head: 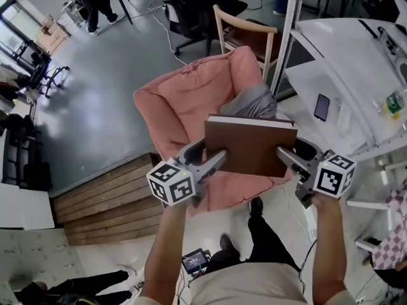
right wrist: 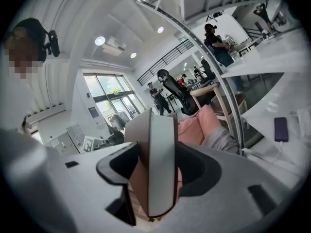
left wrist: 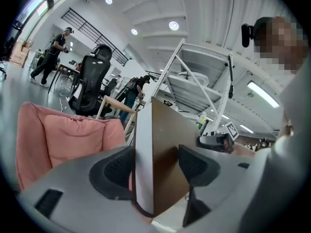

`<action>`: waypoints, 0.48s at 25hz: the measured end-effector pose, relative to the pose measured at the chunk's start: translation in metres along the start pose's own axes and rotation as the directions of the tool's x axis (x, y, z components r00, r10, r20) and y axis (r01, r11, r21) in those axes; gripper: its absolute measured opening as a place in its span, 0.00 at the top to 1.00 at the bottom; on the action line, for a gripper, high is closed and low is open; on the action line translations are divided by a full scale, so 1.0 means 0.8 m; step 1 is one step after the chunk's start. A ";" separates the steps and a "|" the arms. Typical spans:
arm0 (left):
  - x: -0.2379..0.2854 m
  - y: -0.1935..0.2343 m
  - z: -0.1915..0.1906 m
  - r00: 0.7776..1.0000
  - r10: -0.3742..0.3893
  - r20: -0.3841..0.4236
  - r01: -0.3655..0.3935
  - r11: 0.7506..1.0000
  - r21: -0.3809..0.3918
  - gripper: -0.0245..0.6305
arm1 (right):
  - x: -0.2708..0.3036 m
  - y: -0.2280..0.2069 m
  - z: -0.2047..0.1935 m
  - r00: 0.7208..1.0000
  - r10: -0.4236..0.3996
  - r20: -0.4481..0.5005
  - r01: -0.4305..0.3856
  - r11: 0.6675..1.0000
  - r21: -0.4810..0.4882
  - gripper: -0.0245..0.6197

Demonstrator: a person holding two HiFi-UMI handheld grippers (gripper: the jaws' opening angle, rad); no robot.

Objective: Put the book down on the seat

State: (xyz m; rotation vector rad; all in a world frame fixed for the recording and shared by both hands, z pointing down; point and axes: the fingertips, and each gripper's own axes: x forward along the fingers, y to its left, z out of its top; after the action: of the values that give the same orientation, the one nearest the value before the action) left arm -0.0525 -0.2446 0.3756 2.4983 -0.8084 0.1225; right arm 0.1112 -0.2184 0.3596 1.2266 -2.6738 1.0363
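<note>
book (head: 249,146) held flat over seat (head: 184,100) front edge | left gripper (head: 221,156), right gripper (head: 283,152): fingers clamp opposite ends, keeping it level for lowering

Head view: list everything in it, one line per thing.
book: one, brown cover, held above the seat's front edge
pink seat: one, pink, centre, beneath the book
grey cloth: one, grey, lying on the seat's right side
wooden chair: one, pale wood, behind the seat
black office chair: one, black, top centre
white table: one, white, right
phone: one, dark, on the white table
wooden platform: one, brown planks, lower left
left gripper: one, grey, clamped on the book's left edge
right gripper: one, grey, clamped on the book's right edge
</note>
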 end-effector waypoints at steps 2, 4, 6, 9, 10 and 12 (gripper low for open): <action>0.016 0.023 -0.018 1.000 0.007 -0.025 -0.008 0.999 -0.032 0.55 | 0.018 -0.025 -0.014 1.000 -0.003 -0.019 0.004 0.999 0.032 0.59; 0.030 0.044 -0.036 0.999 0.014 -0.047 -0.017 0.998 -0.060 0.55 | 0.033 -0.048 -0.027 0.999 -0.006 -0.040 0.009 0.998 0.063 0.59; 0.046 0.066 -0.054 0.997 0.029 -0.073 -0.034 0.997 -0.071 0.55 | 0.050 -0.073 -0.041 0.998 -0.011 -0.062 0.016 0.996 0.086 0.59; 0.069 0.104 -0.085 0.987 0.093 -0.128 -0.100 0.994 -0.045 0.63 | 0.077 -0.108 -0.067 0.994 -0.029 -0.101 0.038 0.995 0.090 0.61; 0.076 0.115 -0.095 0.985 0.106 -0.136 -0.114 0.992 -0.053 0.63 | 0.084 -0.118 -0.076 0.994 -0.034 -0.108 0.045 0.994 0.099 0.60; 0.087 0.133 -0.114 0.986 0.104 -0.127 -0.118 0.987 -0.110 0.63 | 0.095 -0.139 -0.092 0.993 -0.036 -0.113 0.052 0.989 0.141 0.61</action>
State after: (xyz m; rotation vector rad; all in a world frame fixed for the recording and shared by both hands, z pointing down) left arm -0.0501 -0.3098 0.5178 2.3118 -0.8788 0.2548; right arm 0.1167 -0.2787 0.5004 1.2060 -2.5166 1.2704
